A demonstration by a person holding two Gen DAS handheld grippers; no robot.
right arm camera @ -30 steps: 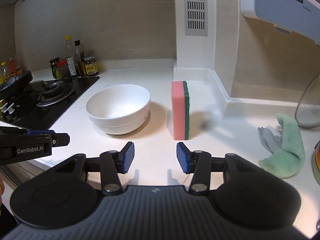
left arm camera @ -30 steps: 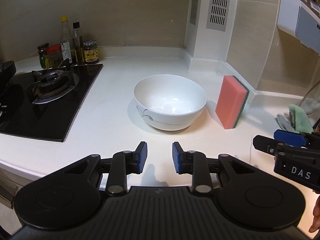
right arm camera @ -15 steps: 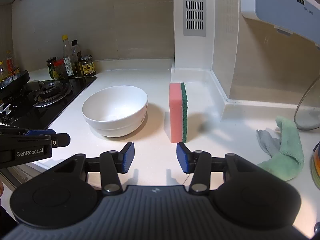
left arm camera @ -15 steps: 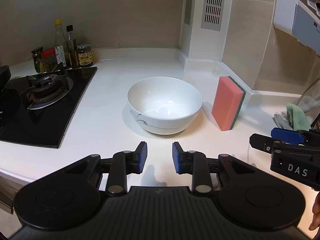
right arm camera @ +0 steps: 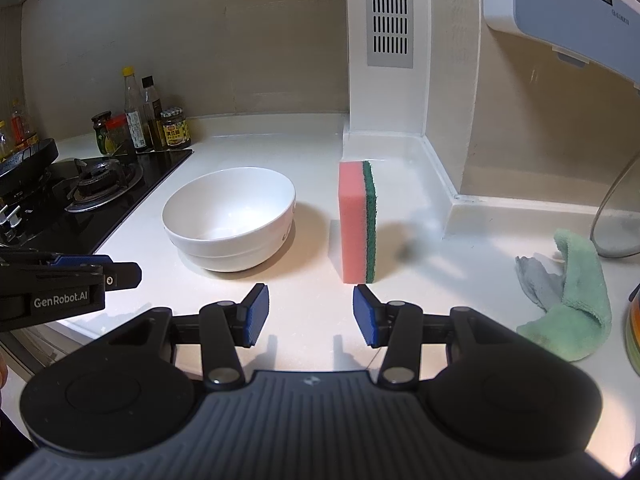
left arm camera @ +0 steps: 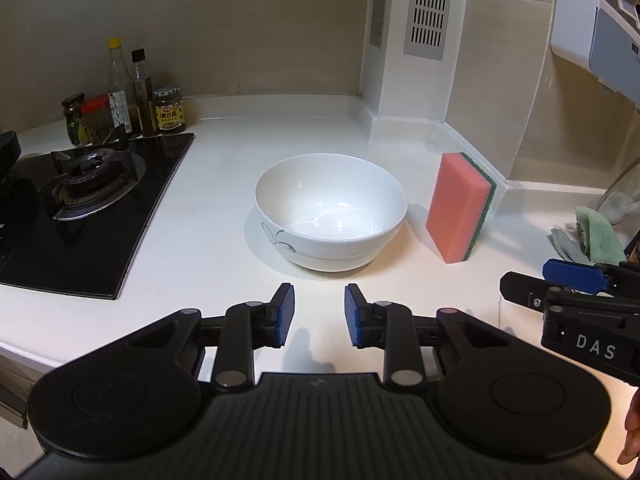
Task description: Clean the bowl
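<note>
Two grippers, both empty, jaws apart. Left gripper (left arm camera: pixel 319 314) sits low over the counter (left arm camera: pixel 224 216), aimed at the bowl (left arm camera: pixel 331 211); nothing lies between its blue pads. Right gripper (right arm camera: pixel 311 314) is spread wider and lines up roughly with the sponge (right arm camera: pixel 357 222).

Bowl: white, upright, on the counter between the hob (left arm camera: pixel 86 208) and the sponge, near but not touching either. Inside looks bare and glossy; no residue that I can make out. Sponge: pink with a green scouring face, standing on its narrow end just right of the bowl.

Step in hand (judgement): approach, before any grasp. Nothing held, no contact with bowl or sponge, so cleaning has not begun.

Next move likely calls for: right gripper forward so the jaws straddle the sponge across its thickness, pink face to one pad and green face to the other. The sponge stands tall on a narrow base, so a nudge from one pad could tip it; both pads should meet it together. Left gripper probably has to pinch the near rim of the bowl to steady it, since glazed ceramic may slide on this smooth counter.

View differences: the left wrist view shows a dark leaf motif on the bowl's outer wall; the right wrist view barely catches it. The right wrist view shows the green cloth (right arm camera: pixel 576 300) in full, plus the sponge's green layer edge-on. Each view catches the other gripper at its margin.
</note>
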